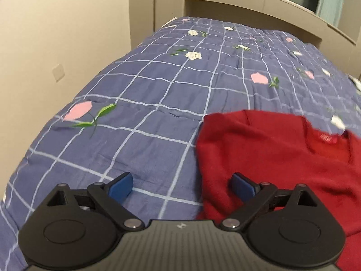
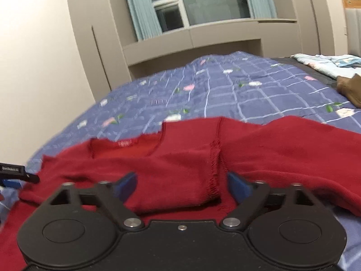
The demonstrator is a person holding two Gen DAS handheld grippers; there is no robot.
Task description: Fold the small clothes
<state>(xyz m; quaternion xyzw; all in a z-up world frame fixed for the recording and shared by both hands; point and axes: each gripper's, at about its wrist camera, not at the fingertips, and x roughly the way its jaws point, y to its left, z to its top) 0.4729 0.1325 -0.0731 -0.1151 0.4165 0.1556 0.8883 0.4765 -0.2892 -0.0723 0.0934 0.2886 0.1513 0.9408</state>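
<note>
Item: red sweater (image 2: 185,164), lying on the blue checked quilt (image 1: 140,103), at 3 o'clock in the left wrist view; one part doubled over the body, likely a fold just laid

Left gripper (image 1: 182,186): jaws spread, holding nothing, above the sweater's edge; its tip shows at 9 o'clock in the right wrist view

Right gripper (image 2: 181,186): jaws spread wide over the folded part, nothing pinched; probably free for the next fold

Also: brown garment (image 2: 350,89) at 3 o'clock, well apart
</note>
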